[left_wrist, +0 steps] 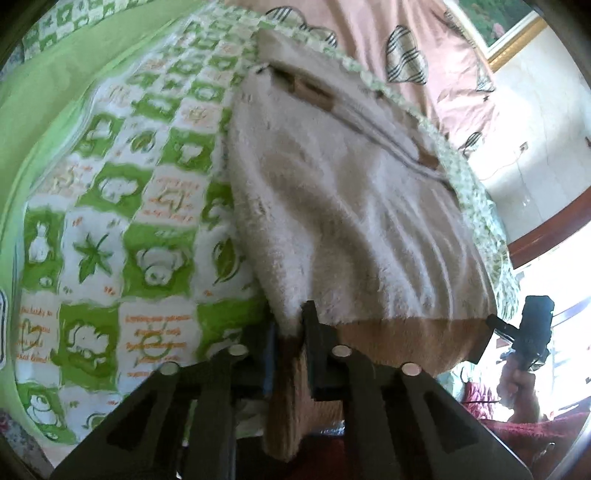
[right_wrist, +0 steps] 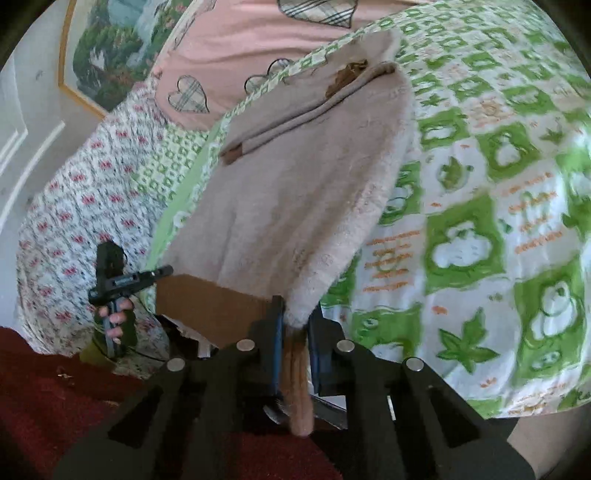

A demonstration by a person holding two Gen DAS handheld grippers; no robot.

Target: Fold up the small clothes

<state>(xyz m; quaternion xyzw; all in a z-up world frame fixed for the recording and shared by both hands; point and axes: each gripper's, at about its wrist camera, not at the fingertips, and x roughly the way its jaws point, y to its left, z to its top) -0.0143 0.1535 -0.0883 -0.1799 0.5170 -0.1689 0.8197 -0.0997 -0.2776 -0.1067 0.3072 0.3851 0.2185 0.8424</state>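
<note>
Nearest to each camera are the black jaws, and both pairs are closed on the brown ribbed hem (left_wrist: 399, 341) of the fluffy beige-white knitted sweater (left_wrist: 332, 206).

Largest thing is the bed (left_wrist: 122, 206) with its green-and-white checked quilt, and the sweater lies spread on this quilt, its hem at the bed's near edge and its folded sleeves at the far end, towards the pink sheet with checked hearts (left_wrist: 384, 29). Beside the bed, below its edge, is a dark red carpet (right_wrist: 55, 387).

The left gripper (left_wrist: 291, 332) pinches one corner of the hem, where white pile meets brown rib. The right gripper (right_wrist: 295, 321) pinches the other corner, and a strip of brown rib hangs down between its jaws. In each view the other hand's gripper shows small at the opposite corner.

I judge that the hem will be lifted and carried over towards the sleeves. The risks, as I see them: the pile is thick and slippery, so a shallow pinch may slide off; the jaws may hold only one layer, so the under layer stays behind; unequal lifting would make a crooked fold; the folded sleeves could be dragged open.
</note>
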